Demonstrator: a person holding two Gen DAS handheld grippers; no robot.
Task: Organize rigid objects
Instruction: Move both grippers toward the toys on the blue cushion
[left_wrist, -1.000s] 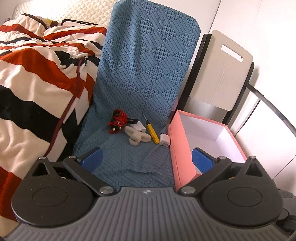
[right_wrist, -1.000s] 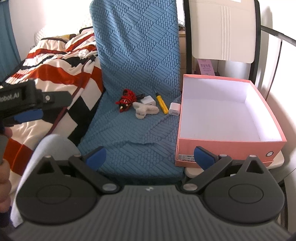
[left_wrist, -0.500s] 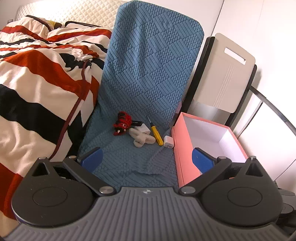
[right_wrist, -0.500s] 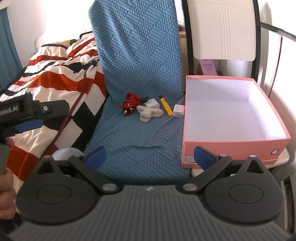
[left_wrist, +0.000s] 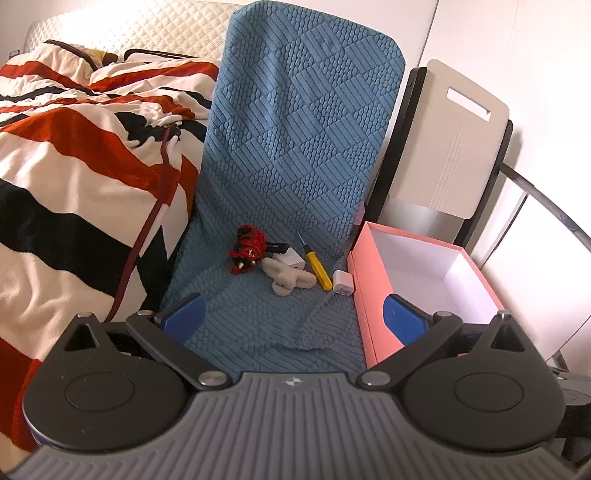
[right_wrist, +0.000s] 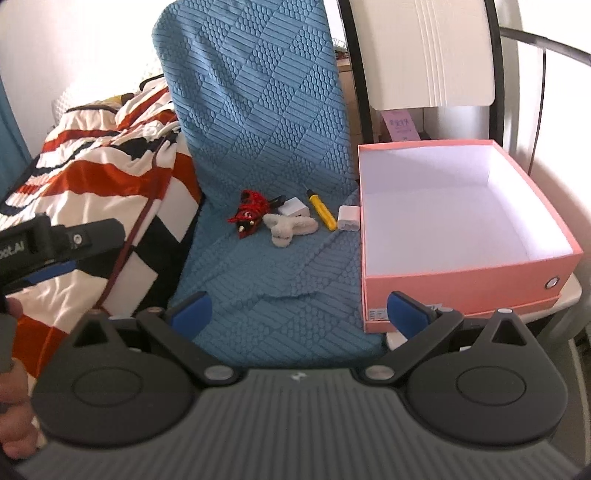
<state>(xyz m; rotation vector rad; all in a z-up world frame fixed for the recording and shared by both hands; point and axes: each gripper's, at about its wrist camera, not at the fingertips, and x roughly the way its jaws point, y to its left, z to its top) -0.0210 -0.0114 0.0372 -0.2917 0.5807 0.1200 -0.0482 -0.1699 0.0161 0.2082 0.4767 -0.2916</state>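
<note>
On the blue quilted seat (right_wrist: 266, 280) lie a red toy (right_wrist: 250, 211), a white fluffy toy (right_wrist: 290, 226), a white charger cube (right_wrist: 293, 207), a yellow screwdriver (right_wrist: 322, 209) and a white adapter (right_wrist: 349, 218) beside the open pink box (right_wrist: 461, 273). The same items show in the left wrist view: red toy (left_wrist: 248, 249), fluffy toy (left_wrist: 291, 280), screwdriver (left_wrist: 318, 266), adapter (left_wrist: 343, 283), pink box (left_wrist: 373, 295). My left gripper (left_wrist: 291, 315) and right gripper (right_wrist: 301, 312) are open and empty, well short of the items.
A striped red, white and black blanket (left_wrist: 74, 177) covers the bed at left. A white folded board (left_wrist: 454, 147) leans behind the box against a black frame. The left gripper's body (right_wrist: 55, 240) shows at the right wrist view's left edge.
Both grippers have moved a little to the right and closer toward the seat; the items now sit more centred. Nothing was grasped.
</note>
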